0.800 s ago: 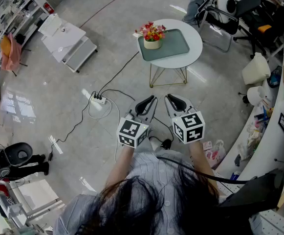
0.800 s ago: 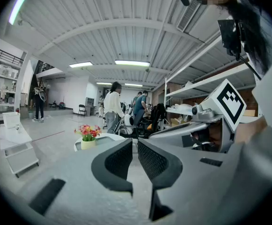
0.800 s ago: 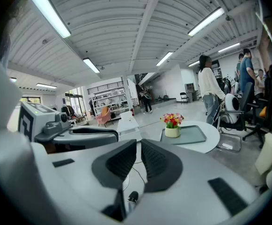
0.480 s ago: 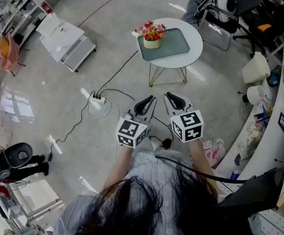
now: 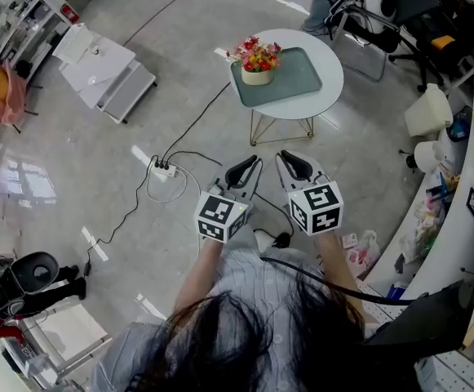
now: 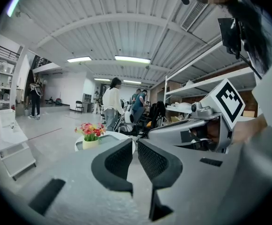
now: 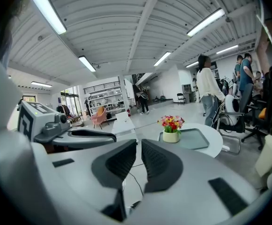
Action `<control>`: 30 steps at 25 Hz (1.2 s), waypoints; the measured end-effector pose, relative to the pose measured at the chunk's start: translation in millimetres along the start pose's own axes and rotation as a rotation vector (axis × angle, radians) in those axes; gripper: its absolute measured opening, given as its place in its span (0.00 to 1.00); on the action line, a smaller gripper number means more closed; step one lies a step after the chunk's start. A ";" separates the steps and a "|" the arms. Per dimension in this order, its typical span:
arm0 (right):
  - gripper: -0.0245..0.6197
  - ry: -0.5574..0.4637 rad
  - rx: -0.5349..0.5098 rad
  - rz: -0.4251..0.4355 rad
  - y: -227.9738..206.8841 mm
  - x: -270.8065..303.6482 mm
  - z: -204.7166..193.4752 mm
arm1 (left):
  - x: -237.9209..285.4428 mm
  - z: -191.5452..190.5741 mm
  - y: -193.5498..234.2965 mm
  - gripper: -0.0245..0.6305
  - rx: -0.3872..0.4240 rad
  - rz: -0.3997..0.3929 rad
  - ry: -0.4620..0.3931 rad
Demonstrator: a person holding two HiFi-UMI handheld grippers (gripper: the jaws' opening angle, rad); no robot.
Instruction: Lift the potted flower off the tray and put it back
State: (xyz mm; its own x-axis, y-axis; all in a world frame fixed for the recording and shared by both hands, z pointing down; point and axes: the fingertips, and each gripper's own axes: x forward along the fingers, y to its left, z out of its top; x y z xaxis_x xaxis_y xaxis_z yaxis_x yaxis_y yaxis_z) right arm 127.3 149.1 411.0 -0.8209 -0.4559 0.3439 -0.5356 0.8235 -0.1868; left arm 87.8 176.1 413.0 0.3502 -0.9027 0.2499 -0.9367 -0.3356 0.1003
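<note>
A potted flower [image 5: 256, 60], red and pink blooms in a cream pot, stands at the left end of a grey-green tray [image 5: 290, 78] on a round white table [image 5: 328, 76]. The same potted flower [image 6: 90, 135] is small and distant in the left gripper view, and the potted flower [image 7: 171, 127] rests on the tray [image 7: 194, 139] in the right gripper view. My left gripper [image 5: 245, 171] and right gripper [image 5: 293, 167] hang side by side over the floor, well short of the table. Both are shut with nothing between the jaws.
A power strip [image 5: 165, 168] with black cables lies on the floor left of my grippers. White flat boxes [image 5: 106, 70] lie at the far left. Office chairs [image 5: 383, 23] stand behind the table. A curved white counter [image 5: 457, 219] runs along the right. Several people [image 6: 110, 103] stand far off.
The view has shifted slightly, so the table sits a little more to the right. Both grippers hold the same pose, side by side and shut.
</note>
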 end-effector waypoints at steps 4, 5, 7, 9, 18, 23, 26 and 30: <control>0.12 0.010 0.024 -0.005 -5.3 26.6 9.4 | 12.3 5.5 27.3 0.07 0.013 -0.019 0.008; 0.12 0.014 0.030 -0.007 -5.6 33.2 10.7 | 14.3 5.8 34.6 0.07 0.012 -0.021 0.013; 0.12 0.021 0.045 -0.010 -6.5 45.6 12.5 | 18.4 6.3 48.7 0.07 0.005 -0.027 0.021; 0.12 0.025 0.070 -0.013 -10.5 56.5 14.3 | 23.9 8.3 60.1 0.07 0.006 -0.037 0.023; 0.12 0.050 0.156 -0.052 -23.9 115.4 30.6 | 39.8 12.0 119.1 0.07 0.038 -0.094 0.063; 0.12 0.084 0.191 -0.090 -24.9 151.3 28.1 | 42.9 8.0 152.8 0.07 0.041 -0.146 0.092; 0.12 0.099 0.196 -0.122 -24.0 169.9 29.8 | 44.6 7.9 173.7 0.07 0.041 -0.174 0.097; 0.12 0.107 0.203 -0.163 -21.8 187.4 31.1 | 46.0 11.4 198.5 0.07 0.021 -0.195 0.078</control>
State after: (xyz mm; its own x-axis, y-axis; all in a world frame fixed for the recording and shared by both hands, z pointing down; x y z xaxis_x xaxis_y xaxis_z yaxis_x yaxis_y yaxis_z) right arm -21.0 35.1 450.9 -0.7005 -0.5298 0.4780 -0.6968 0.6526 -0.2978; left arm -82.0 64.9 433.4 0.5232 -0.7969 0.3021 -0.8509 -0.5079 0.1339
